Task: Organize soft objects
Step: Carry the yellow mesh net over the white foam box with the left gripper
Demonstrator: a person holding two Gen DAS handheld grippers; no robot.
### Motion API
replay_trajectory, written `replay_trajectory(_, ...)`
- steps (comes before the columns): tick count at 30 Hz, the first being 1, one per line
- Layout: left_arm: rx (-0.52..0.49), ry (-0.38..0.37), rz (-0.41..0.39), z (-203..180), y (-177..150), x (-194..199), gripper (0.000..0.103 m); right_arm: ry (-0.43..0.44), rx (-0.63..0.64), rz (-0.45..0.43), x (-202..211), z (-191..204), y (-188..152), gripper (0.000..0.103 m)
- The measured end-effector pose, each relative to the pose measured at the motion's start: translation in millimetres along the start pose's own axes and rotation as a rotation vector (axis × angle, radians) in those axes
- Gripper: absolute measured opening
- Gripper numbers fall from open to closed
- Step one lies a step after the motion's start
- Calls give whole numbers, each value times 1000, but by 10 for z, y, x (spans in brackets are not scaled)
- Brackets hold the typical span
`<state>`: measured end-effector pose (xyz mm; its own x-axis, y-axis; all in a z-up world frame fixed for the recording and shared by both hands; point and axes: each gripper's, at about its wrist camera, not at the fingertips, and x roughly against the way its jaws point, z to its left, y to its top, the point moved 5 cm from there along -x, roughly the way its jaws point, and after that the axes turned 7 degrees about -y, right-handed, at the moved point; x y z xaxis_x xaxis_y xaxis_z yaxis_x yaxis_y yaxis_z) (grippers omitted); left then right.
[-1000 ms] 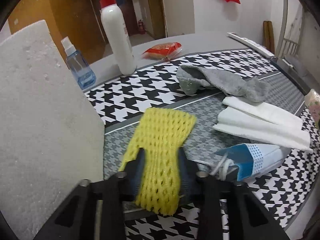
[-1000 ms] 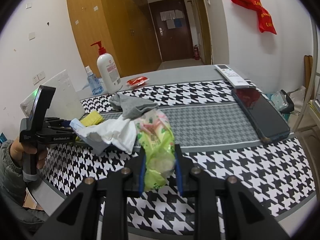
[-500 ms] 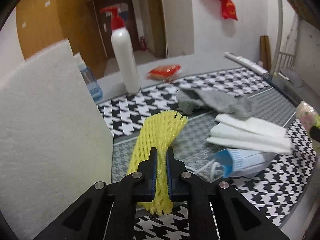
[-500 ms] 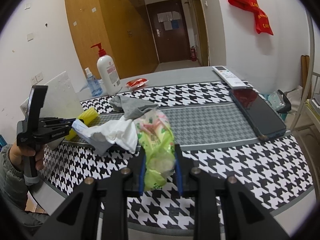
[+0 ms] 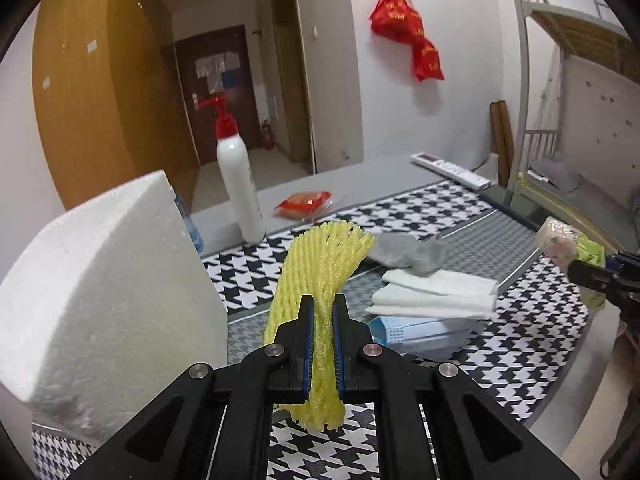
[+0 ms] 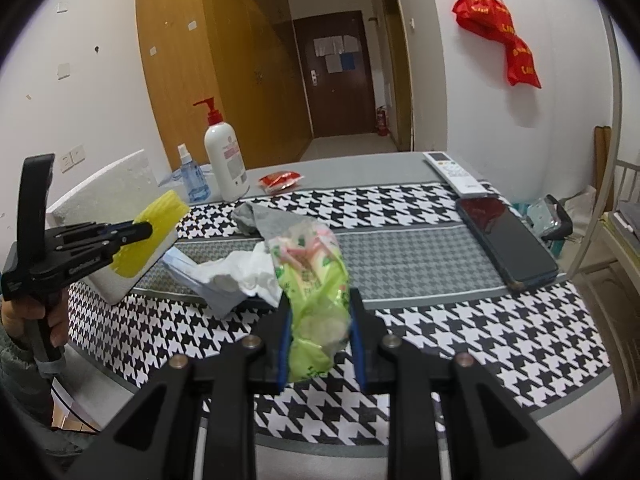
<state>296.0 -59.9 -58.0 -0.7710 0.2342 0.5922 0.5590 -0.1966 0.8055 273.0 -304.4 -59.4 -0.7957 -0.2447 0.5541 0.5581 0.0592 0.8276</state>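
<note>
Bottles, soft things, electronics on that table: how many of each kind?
Bottles: 2, pump bottle, spray bottle
Soft things: 5, yellow foam net, green plastic bag, grey sock, white cloth, face mask
Electronics: 2, remote control, phone
Total: 9

White walls (image 6: 460, 92), scuffed and marked. Tall wooden wardrobe (image 6: 180, 72) along left side. Corridor runs to dark brown door (image 6: 336, 80) with papers stuck on it; red fire extinguisher (image 6: 382, 120) on floor beside it. Red bag (image 6: 500, 48) hangs from wall hook. Metal bunk bed frame (image 5: 560, 40) at right. Grey table (image 6: 360, 168), houndstooth cloth (image 6: 460, 340) over it. Light even, indoor.
</note>
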Motion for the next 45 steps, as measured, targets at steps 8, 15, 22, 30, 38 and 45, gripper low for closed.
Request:
replay_trajectory(8, 2, -52, -65, -69, 23, 186, 9, -34, -7, -54, 161, 129, 54, 28)
replay_trajectory(15, 25, -72, -147, -41, 12, 443, 9, -60, -50, -119, 288, 268, 74, 28)
replay_trajectory(22, 57, -97, -165, 45, -9, 593, 9, -94, -9, -145, 348, 483, 169, 28)
replay_trajectory(30, 43, -99, -192, 57, 2, 696, 9, -84, -3, -172, 371, 615, 281, 28)
replay_trajectory(38, 36, -121, -233, 108, 45, 842, 9, -65, 18, -227, 484, 763, 448, 28)
replay_trajectory(45, 53, -104, -260, 215, 86, 951, 9, -39, 57, -234, 482, 974, 545, 28)
